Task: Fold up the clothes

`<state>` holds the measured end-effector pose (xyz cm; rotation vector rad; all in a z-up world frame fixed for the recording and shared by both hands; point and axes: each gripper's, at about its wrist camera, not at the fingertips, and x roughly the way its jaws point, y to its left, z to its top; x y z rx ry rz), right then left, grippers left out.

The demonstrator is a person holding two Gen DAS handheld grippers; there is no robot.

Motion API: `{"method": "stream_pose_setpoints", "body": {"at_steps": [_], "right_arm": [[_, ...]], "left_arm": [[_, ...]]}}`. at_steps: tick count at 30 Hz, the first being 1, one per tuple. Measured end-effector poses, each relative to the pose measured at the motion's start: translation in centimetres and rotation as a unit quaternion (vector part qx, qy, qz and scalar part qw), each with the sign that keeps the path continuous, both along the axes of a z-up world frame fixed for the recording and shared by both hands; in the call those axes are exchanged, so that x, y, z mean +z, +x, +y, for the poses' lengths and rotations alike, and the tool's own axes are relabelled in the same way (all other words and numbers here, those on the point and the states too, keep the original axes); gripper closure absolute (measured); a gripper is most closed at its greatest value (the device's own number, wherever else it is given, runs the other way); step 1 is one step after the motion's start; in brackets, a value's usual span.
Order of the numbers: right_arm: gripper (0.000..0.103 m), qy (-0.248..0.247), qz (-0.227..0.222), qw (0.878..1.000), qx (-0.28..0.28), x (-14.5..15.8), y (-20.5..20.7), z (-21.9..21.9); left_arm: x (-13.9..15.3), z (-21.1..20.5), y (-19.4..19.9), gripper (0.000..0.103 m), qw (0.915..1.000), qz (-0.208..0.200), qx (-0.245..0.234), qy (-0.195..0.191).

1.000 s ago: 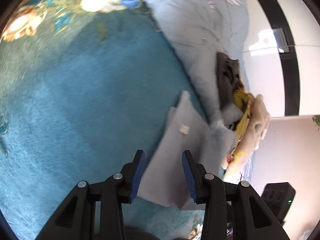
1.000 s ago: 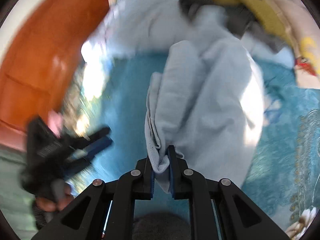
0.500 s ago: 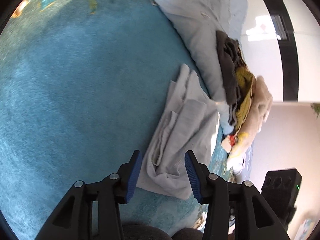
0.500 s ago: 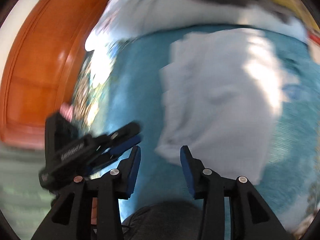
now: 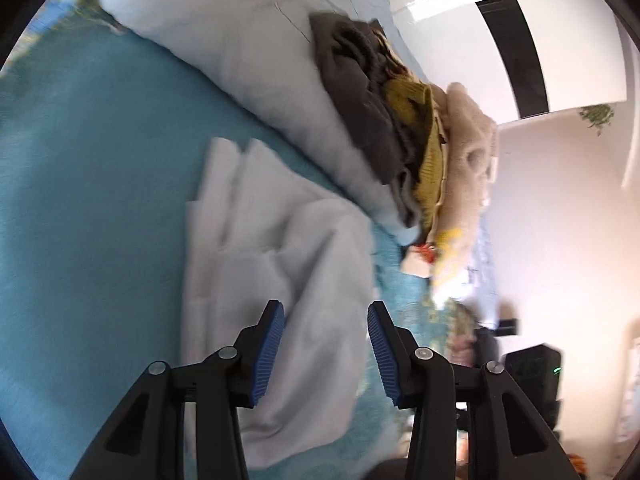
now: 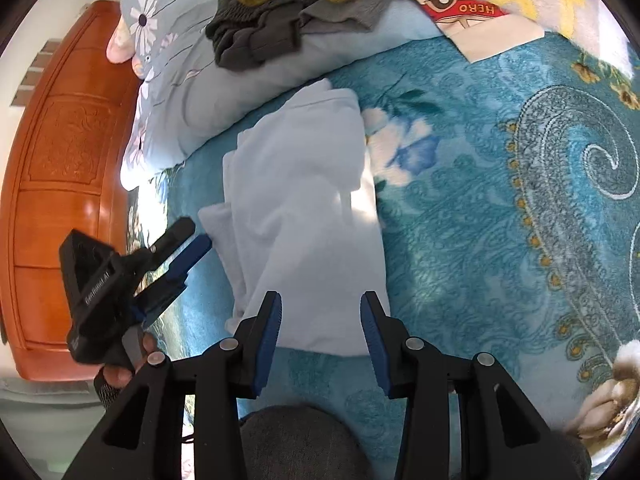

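A pale grey folded garment (image 6: 304, 216) lies on the teal patterned bedspread (image 6: 480, 216); it also shows in the left wrist view (image 5: 280, 264). My right gripper (image 6: 320, 320) is open and empty, just above the garment's near edge. My left gripper (image 5: 324, 340) is open and empty over the garment's near part. It also shows at the left of the right wrist view (image 6: 176, 248), held in a hand beside the garment's left edge.
A light blue floral pillow (image 6: 192, 72) lies behind the garment. A pile of dark grey, mustard and cream clothes (image 5: 404, 120) sits on it. An orange wooden headboard (image 6: 60, 184) stands at the left. A black device (image 5: 532, 376) stands beside the bed.
My right gripper has let go of the garment's edge and opened. The garment now lies flat on the bedspread. My left gripper has moved closer over the garment.
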<state>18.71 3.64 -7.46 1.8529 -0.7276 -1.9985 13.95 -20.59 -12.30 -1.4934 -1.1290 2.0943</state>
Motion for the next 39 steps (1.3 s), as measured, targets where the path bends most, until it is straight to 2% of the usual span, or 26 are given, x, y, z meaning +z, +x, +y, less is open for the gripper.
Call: {"method": "stream_pose_setpoints", "body": {"at_steps": [3, 4, 6, 9, 12, 16, 19, 20, 22, 23, 25, 26, 29, 33, 37, 39], "right_arm": [[0.061, -0.012, -0.003, 1.000, -0.008, -0.5, -0.7, 0.1], [0.061, -0.015, -0.003, 1.000, -0.007, -0.6, -0.8, 0.1], [0.061, -0.019, -0.003, 1.000, -0.005, -0.8, -1.1, 0.2], [0.061, -0.025, -0.003, 1.000, -0.011, -1.0, -1.8, 0.6], [0.061, -0.028, -0.004, 0.999, -0.020, -1.5, -2.4, 1.3], [0.060, -0.034, -0.015, 0.999, -0.029, -2.7, -2.9, 1.6], [0.061, -0.040, -0.018, 0.999, -0.029, -3.0, -2.9, 1.5], [0.060, -0.042, -0.017, 0.999, -0.026, -3.0, -2.8, 1.5], [0.060, -0.041, -0.015, 0.999, -0.018, -3.0, -2.9, 1.4], [0.060, -0.039, -0.013, 0.999, -0.015, -3.0, -3.0, 1.4], [0.060, -0.042, -0.014, 0.999, -0.018, -3.2, -3.2, 1.6], [0.060, -0.044, -0.015, 0.999, -0.020, -3.3, -3.3, 1.6], [0.060, -0.048, -0.018, 0.998, -0.022, -3.7, -3.4, 1.6], [0.060, -0.050, -0.023, 0.998, -0.018, -4.2, -3.3, 1.6], [0.060, -0.052, -0.027, 0.998, -0.023, -4.7, -3.3, 1.9], [0.060, -0.055, -0.028, 0.998, -0.024, -5.0, -3.2, 2.1]], "left_arm": [[-1.6, 0.0, -2.1, 0.056, 0.9989, -0.018, 0.002, 0.043], [-2.6, -0.2, -2.7, 0.056, 0.9958, -0.028, 0.011, 0.086], [-3.9, -1.0, -3.4, 0.056, 0.9885, -0.038, 0.034, 0.143], [-4.8, -2.4, -3.8, 0.056, 0.9885, -0.049, 0.058, 0.131], [-3.9, -3.1, -4.0, 0.056, 0.9939, -0.025, 0.042, 0.099], [-2.7, -1.5, -5.0, 0.056, 0.9990, 0.000, -0.039, 0.021], [-2.3, 0.5, -5.9, 0.058, 0.9917, 0.010, -0.115, -0.057], [-2.3, 1.0, -6.1, 0.063, 0.9880, 0.013, -0.133, -0.078], [-2.4, 1.5, -6.2, 0.070, 0.9842, 0.016, -0.153, -0.086], [-2.5, 1.7, -6.3, 0.081, 0.9823, 0.018, -0.163, -0.090], [-2.1, 2.0, -6.5, 0.095, 0.9802, 0.026, -0.176, -0.087], [-1.8, 2.1, -6.6, 0.098, 0.9797, 0.033, -0.179, -0.083], [-0.9, 1.3, -6.9, 0.099, 0.9821, 0.046, -0.170, -0.067], [-0.3, -1.9, -7.6, 0.100, 0.9901, 0.055, -0.119, -0.050], [-1.5, -3.5, -8.0, 0.100, 0.9893, 0.024, -0.103, -0.100], [-2.2, -4.1, -7.6, 0.099, 0.9906, 0.011, -0.094, -0.099]]}}
